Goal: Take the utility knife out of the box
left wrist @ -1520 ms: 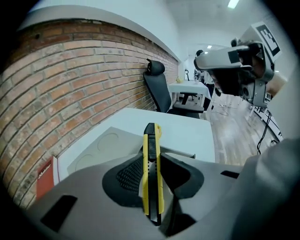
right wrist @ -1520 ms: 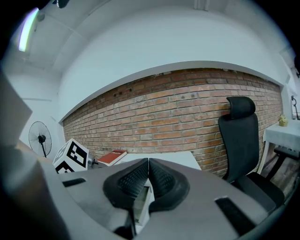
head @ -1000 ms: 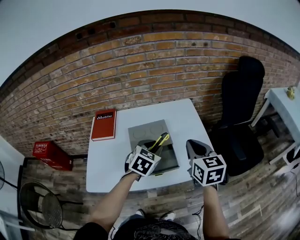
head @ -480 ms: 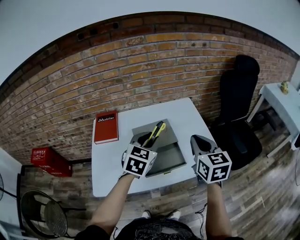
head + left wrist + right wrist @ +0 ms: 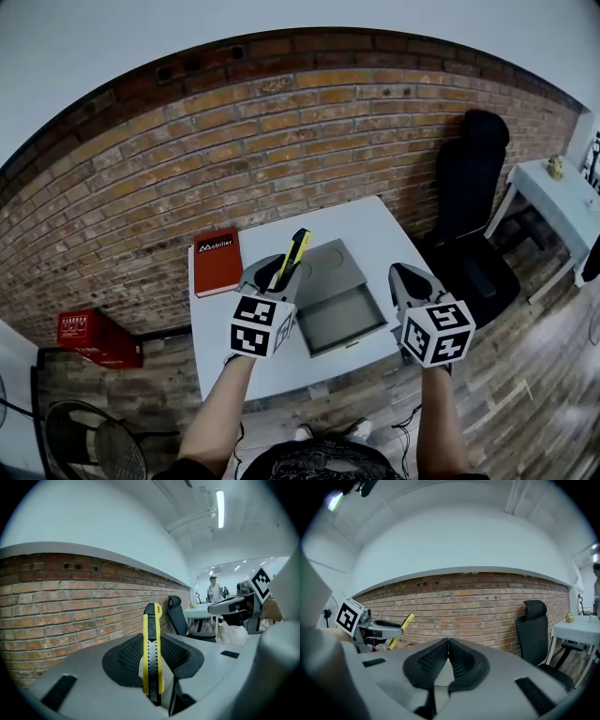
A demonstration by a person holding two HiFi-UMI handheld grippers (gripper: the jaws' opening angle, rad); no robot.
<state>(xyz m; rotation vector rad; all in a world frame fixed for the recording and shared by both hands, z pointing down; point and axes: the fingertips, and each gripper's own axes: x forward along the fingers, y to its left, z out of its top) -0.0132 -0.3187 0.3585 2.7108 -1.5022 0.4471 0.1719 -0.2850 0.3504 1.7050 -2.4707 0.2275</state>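
utility knife (image 5: pixel 151 653) clamped upright in left tongs (image 5: pixel 152 660)

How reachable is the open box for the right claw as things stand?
Probably yes: the right claw, shut and empty, hangs just beside the box, and the left claw holds the utility knife up clear of it.

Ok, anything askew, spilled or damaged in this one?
Nothing stands out. The box lies open on the table, the red book lies flat beside it, and the utility knife is clamped between the left gripper jaws. Nothing spilled or broken.
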